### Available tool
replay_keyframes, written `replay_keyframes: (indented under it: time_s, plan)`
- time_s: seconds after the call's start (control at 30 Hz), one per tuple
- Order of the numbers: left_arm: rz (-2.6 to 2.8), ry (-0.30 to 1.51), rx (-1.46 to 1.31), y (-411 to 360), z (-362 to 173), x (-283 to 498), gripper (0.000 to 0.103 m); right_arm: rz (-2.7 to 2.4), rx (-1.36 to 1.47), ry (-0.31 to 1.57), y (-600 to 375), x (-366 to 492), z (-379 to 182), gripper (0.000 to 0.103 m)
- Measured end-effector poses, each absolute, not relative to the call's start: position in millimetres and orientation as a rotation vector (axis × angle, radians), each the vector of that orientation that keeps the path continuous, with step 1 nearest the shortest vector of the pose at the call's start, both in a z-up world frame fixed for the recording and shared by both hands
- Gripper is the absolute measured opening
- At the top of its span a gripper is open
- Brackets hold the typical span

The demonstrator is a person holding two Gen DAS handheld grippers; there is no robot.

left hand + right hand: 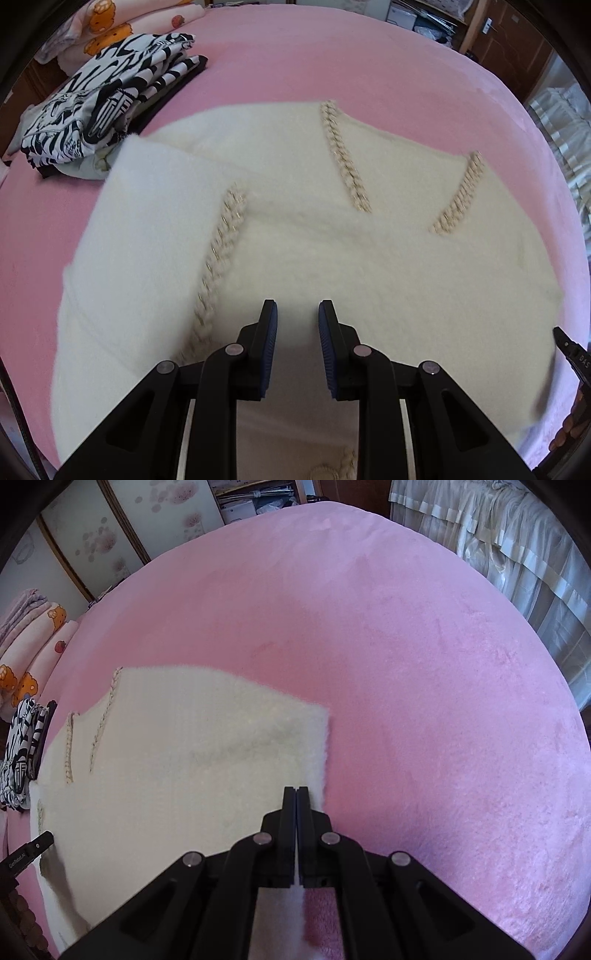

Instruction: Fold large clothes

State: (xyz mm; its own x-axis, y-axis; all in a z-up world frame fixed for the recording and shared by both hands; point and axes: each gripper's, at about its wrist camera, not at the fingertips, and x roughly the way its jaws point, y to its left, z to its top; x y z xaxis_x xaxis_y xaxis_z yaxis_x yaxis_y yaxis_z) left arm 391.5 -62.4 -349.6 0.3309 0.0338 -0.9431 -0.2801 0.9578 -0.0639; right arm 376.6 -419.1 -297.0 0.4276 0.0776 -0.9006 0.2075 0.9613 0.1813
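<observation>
Cream knit cardigan (332, 258) lies half-folded on pink bedspread (424, 664). Right gripper (296, 790) clamped on its edge; left gripper (297, 314) slightly parted, gripping nothing. Fuzzy hem may slip, spoiling the fold.

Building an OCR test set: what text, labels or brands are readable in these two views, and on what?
"DAS": on the right tongs, left wrist view; cut off by the picture edge.
"GenRobot.AI", roughly: on the left tongs, right wrist view; small and partly cut off.
Black-and-white printed garment: it has lettering-like graphics, too warped and blurred to read.
White sweater: no text visible.
</observation>
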Motion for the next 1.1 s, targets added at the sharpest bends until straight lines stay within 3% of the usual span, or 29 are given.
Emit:
replay_keyframes:
  time_s: [0.7, 1.1]
  plan:
    - [0.072, 1.33, -0.167, -49.7, -347.1, 304.7, 0.021, -0.129, 0.416, 1.267, -387.8, 252.7, -293.1, 0.0]
    - [-0.056, 1.391, -0.061, 17.4, -332.8, 201.6, 0.021, -0.241, 0.532, 1.36, -324.7, 106.9, -302.3, 0.0]
